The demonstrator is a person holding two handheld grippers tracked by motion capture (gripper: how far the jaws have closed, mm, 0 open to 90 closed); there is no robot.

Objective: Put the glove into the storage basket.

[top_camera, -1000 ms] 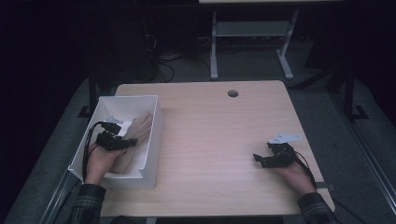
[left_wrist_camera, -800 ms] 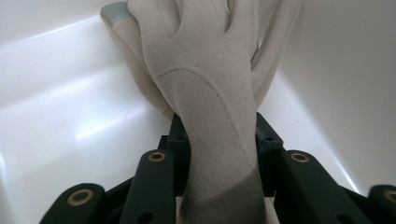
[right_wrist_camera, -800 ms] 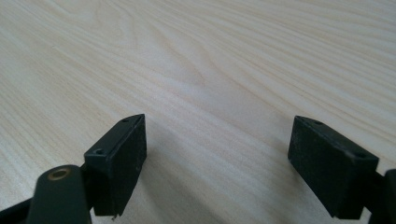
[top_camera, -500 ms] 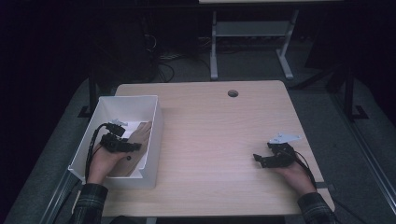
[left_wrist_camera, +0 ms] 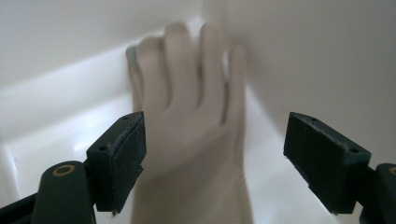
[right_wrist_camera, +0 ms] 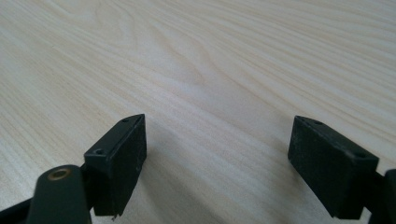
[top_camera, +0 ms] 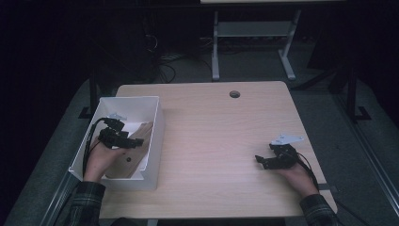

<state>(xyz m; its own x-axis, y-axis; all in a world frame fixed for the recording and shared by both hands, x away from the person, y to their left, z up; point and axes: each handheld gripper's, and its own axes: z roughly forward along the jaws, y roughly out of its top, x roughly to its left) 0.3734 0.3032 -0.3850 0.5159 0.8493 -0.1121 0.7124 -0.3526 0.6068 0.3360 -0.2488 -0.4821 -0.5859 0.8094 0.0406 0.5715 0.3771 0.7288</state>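
Inspection finds a beige rubber glove [left_wrist_camera: 187, 140] lying flat on the floor of the white bin [top_camera: 155, 136], which stands at the left edge of the tabletop [top_camera: 226, 155]. In the left gripper view the glove's fingers point toward the bin's far corner, and its cuff runs down between the jaws. We note that the left gripper [top_camera: 123, 140] hovers inside the bin above the glove; its jaws have just been opening and now stand wide, with neither pad pressing on the glove. We judge the glove released.

We find the right gripper [top_camera: 263, 160] near the right edge of the tabletop, held low over bare wood, its jaws likewise spread and holding nothing.

We assess the work as nearly complete: the glove is deposited in the bin and the grip is let go. What remains, in our judgement, is to lift the left gripper clear over the bin's wall. We see no further loose item on the tabletop awaiting transfer.
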